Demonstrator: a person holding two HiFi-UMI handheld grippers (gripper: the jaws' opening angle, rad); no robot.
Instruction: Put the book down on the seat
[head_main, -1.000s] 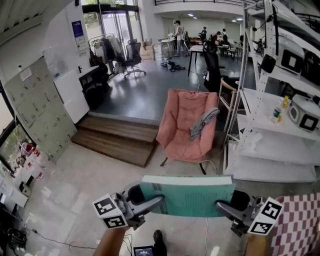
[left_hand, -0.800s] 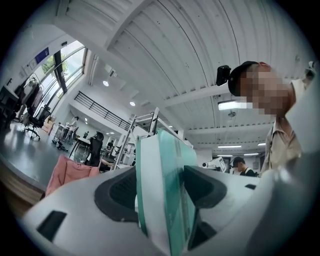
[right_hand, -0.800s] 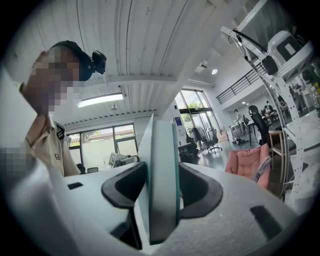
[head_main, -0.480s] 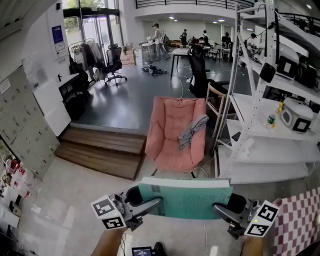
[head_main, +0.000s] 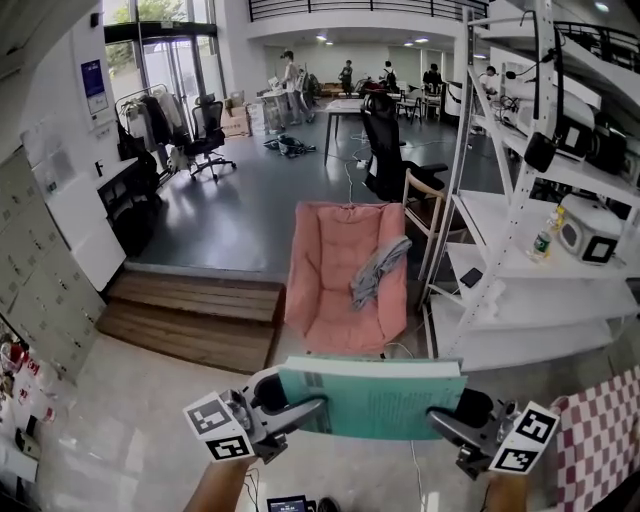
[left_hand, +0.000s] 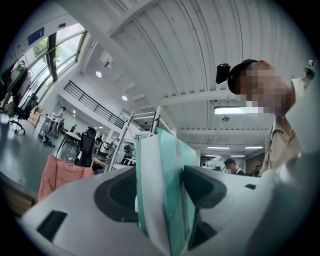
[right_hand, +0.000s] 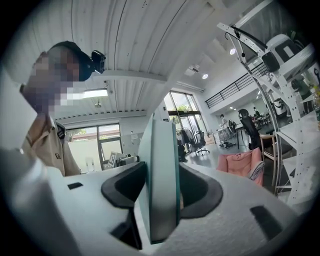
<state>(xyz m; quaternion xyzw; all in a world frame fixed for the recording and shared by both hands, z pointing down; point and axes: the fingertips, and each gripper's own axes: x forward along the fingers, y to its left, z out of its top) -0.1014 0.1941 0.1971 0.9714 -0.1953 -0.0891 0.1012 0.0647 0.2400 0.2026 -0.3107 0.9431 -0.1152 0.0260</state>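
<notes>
A teal book (head_main: 372, 397) hangs level in the air low in the head view, its white page edge facing away from me. My left gripper (head_main: 305, 410) is shut on its left end and my right gripper (head_main: 445, 419) is shut on its right end. In the left gripper view the book (left_hand: 162, 195) stands edge-on between the two dark pads. The right gripper view shows the book (right_hand: 159, 185) clamped the same way. The pink chair (head_main: 345, 275) stands on the floor ahead, beyond the book, with a grey cloth (head_main: 375, 270) draped over its right arm and seat.
A white shelving rack (head_main: 520, 250) with bottles and appliances stands right of the chair. A wooden step (head_main: 195, 315) lies to its left. Black office chairs (head_main: 385, 150), a desk and people fill the far hall. A red checked cloth (head_main: 600, 430) shows at bottom right.
The view has moved forward and swung a little: the pink chair sits more left and nearer. Both grippers keep the book in the same hold.
</notes>
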